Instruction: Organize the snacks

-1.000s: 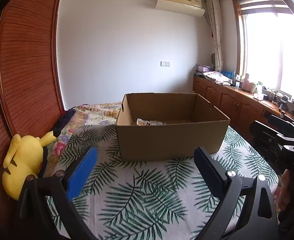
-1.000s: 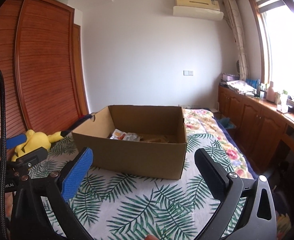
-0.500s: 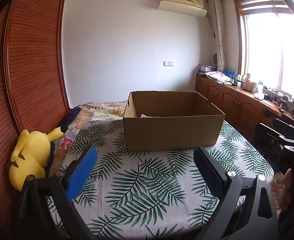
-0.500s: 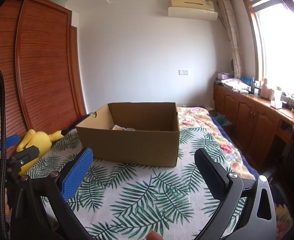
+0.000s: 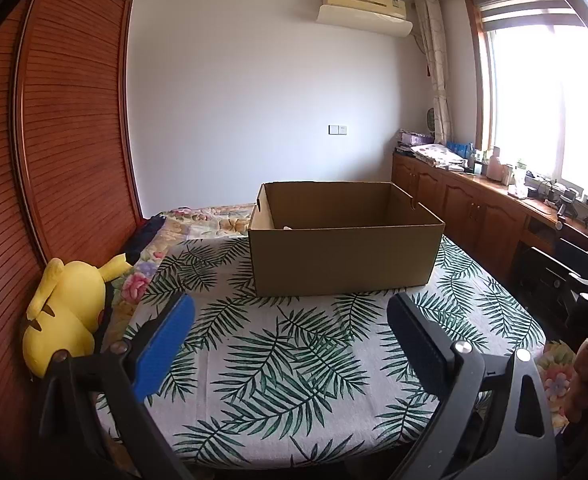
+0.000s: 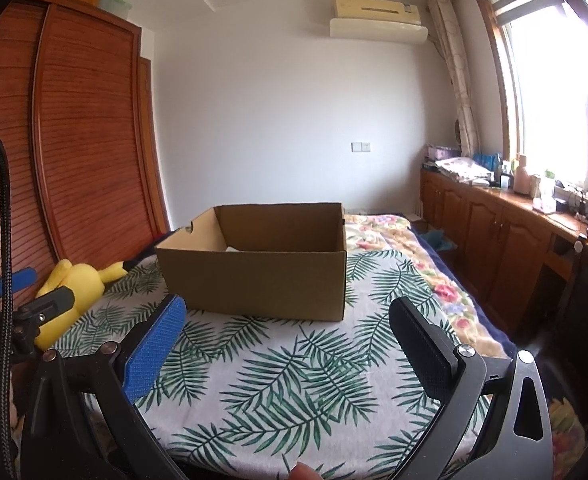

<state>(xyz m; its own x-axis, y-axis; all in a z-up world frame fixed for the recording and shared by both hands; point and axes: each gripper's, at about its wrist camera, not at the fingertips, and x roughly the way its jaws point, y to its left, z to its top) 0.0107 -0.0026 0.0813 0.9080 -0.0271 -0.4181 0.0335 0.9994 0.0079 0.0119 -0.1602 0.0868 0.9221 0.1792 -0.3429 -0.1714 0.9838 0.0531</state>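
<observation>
Presently both held well back from cardboard box [image 5: 345, 236], which sits at 12 o'clock on leaf-print bedspread [image 5: 278, 360]; left gripper [image 5: 290, 332] and right gripper [image 6: 284, 334] spread wide, nothing between fingers. Risk, as judged: no loose snacks in sight outside box, so a blind reach over near wall could snag rim or shove box off its spot. Box contents hidden save a pale sliver at inner left [image 5: 287, 226]; yellow plush [image 5: 68, 316] at 9 o'clock partly cut off.

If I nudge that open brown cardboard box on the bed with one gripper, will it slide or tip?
The open brown cardboard box is low and wide, so it will probably slide rather than tip. Little shows inside it, so it is likely light. The leaf-print bed cover may bunch under it. Its thin walls could flex if pushed near the rim.
</observation>
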